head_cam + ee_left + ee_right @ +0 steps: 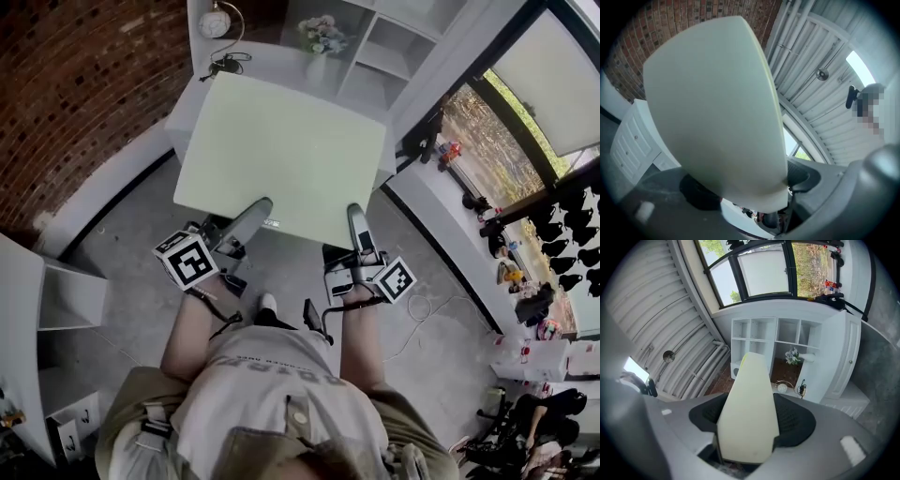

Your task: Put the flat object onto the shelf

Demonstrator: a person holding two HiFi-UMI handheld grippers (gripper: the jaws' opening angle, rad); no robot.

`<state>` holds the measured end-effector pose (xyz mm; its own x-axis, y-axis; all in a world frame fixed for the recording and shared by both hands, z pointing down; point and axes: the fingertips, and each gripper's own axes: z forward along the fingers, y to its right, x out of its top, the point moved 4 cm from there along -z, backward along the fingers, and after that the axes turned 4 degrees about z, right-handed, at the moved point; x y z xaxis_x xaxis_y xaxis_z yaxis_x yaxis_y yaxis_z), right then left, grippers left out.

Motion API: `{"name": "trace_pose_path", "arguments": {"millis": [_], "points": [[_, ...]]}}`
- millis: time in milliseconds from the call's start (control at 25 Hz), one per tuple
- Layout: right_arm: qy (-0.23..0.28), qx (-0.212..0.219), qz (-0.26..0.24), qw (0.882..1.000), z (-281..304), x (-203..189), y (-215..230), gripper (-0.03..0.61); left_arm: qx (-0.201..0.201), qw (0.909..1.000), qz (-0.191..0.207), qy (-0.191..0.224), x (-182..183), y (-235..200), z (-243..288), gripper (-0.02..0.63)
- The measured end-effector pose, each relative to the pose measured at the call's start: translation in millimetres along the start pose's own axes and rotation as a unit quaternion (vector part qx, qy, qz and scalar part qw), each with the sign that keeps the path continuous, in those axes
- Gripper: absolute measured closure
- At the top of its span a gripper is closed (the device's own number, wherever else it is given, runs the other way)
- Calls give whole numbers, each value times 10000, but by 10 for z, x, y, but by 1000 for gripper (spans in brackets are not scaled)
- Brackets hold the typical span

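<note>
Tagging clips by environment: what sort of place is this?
Probably an indoor studio or workshop dressed as a living space: a brick wall, a white shelf unit holding flowers, big windows, and a bare concrete floor with a loose cable.

Right gripper [749, 430] here, jaws clamped on the near end of the flat board [749, 399], with a black pad tight against either side. The board is pale and tapers away, pointing straight at the white shelf [764, 331]. Flowers [791, 356] sit in one open compartment. A big window [764, 268] runs across above the unit.
</note>
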<state>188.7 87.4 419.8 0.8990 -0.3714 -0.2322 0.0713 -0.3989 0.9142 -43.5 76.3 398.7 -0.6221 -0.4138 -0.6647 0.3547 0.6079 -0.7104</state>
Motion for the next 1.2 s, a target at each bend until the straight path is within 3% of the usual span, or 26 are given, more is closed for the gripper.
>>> {"name": "trace_pose_path", "arguments": {"millis": [400,680,880,1200], "points": [[-302,46,-139,9994,598,549,239,272,209,9992,-38,337,305,-406,523,196],[-429,-124,20,9990,947,853,605,272,276,9993,-69,245,406,-756,978,223],[-567,-223,11,9981,1210,929,777,270,169,9997,6,173,582,-921,1187,233],[-439,-442,-83,9980,1553,920,981,265,130,9996,-252,55,785,-1304,1365,245]]}}
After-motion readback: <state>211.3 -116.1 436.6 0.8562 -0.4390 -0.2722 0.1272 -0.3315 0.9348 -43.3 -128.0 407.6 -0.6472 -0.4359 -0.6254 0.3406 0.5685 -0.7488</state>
